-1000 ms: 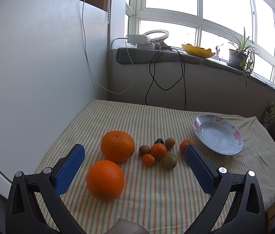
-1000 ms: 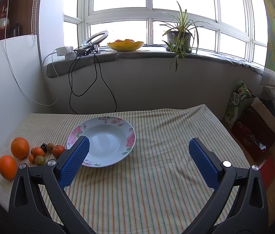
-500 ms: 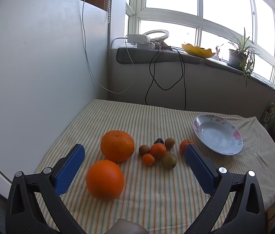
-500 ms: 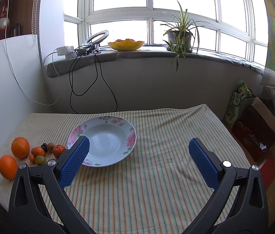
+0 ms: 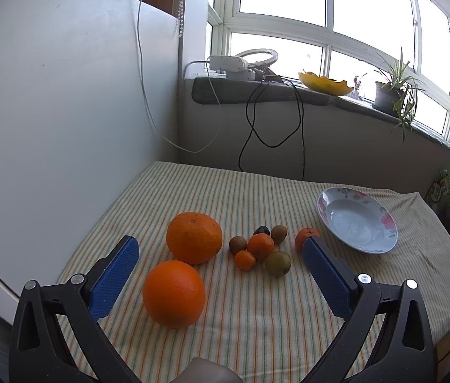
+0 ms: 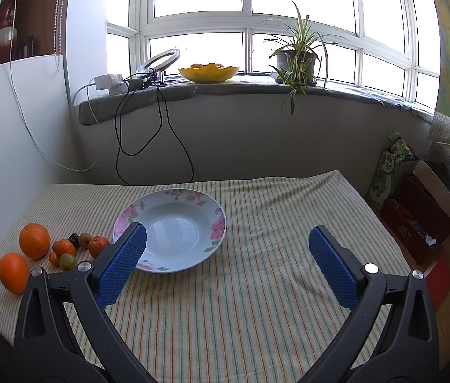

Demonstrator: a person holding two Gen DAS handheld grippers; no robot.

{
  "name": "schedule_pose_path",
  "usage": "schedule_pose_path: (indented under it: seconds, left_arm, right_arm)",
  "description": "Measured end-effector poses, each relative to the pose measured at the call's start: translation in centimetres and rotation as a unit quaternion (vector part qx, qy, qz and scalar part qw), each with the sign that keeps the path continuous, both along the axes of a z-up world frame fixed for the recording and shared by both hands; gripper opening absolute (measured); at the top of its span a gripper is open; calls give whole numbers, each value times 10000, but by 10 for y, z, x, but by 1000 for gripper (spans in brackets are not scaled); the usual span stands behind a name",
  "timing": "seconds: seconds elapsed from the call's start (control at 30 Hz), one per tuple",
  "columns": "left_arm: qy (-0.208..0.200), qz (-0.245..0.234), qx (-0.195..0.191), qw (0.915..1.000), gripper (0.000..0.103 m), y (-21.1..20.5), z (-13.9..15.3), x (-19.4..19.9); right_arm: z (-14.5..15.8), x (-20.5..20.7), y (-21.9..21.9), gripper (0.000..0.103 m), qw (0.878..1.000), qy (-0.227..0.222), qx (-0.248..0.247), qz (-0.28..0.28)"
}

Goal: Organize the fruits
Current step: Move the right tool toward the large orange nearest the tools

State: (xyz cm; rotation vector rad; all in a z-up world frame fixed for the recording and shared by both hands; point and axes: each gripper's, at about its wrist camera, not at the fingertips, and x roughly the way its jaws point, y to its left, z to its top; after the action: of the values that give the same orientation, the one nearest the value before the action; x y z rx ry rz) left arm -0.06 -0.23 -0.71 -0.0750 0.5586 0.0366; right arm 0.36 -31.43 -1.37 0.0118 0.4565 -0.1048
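Because the fruits sit bunched on the striped counter [image 5: 256, 319], my left claw [image 5: 221, 255] could knock the near orange [image 5: 173, 293] rolling or scatter the small ones [image 5: 260, 246]. Both claws, left and right [image 6: 225, 245], gape wide, holding nothing; the plate [image 6: 215, 223] lies bare.

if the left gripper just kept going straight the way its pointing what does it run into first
Most likely the near big orange, which lies low between the open fingers of the left gripper. The second big orange sits just behind it. Depth is hard to judge in a fisheye view, so the gripper might pass above the near one.
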Motion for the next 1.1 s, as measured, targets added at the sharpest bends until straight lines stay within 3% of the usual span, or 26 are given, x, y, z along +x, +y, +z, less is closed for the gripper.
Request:
schedule_pose_path:
  seconds: [0.27,0.53,0.93,1.1]
  left_arm:
    - [43,50,-136,9999,102,9,-3,0]
    - [225,114,-408,9988,102,30,-13,-5]
    - [487,261,-779,9954,102,58,-33,-13]
    - [599,200,-1171,9911,101,69,-42,-14]
  right_arm:
    - [-6,3,6,103,9998,109,43,143]
    - [-12,10,19,103,9960,278,326,785]
    - [-20,19,55,103,9808,575,659,1746]
    - [-22,25,75,103,9674,821,892,2222]
